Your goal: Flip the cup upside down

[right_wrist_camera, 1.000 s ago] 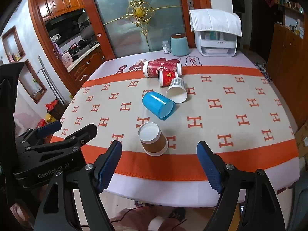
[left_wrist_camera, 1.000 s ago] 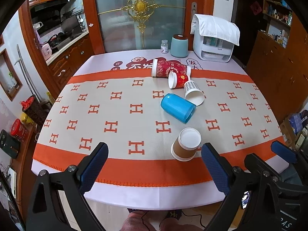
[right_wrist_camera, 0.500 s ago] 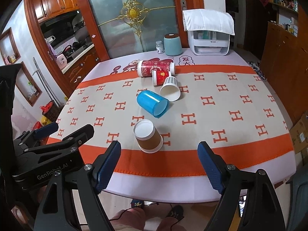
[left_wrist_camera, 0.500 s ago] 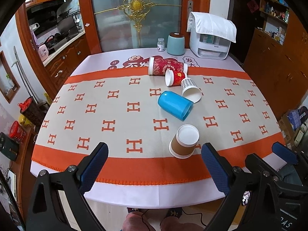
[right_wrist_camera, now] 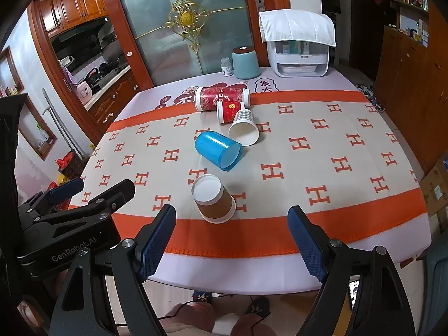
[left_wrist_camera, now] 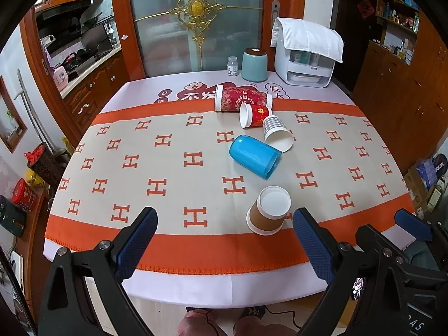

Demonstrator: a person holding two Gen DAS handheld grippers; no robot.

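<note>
A brown paper cup stands upside down near the table's front edge, white base up; it also shows in the right wrist view. A blue cup lies on its side behind it. A checked white cup, a small red cup and a tall red cup lie on their sides farther back. My left gripper is open and empty in front of the table. My right gripper is open and empty too.
The table has an orange and beige H-pattern cloth. At its far edge stand a teal canister, a small jar and a white appliance under a towel. Wooden cabinets stand at both sides.
Both grippers have drawn back and up a little from the table, so the cups look slightly farther away. The cups have not moved.
</note>
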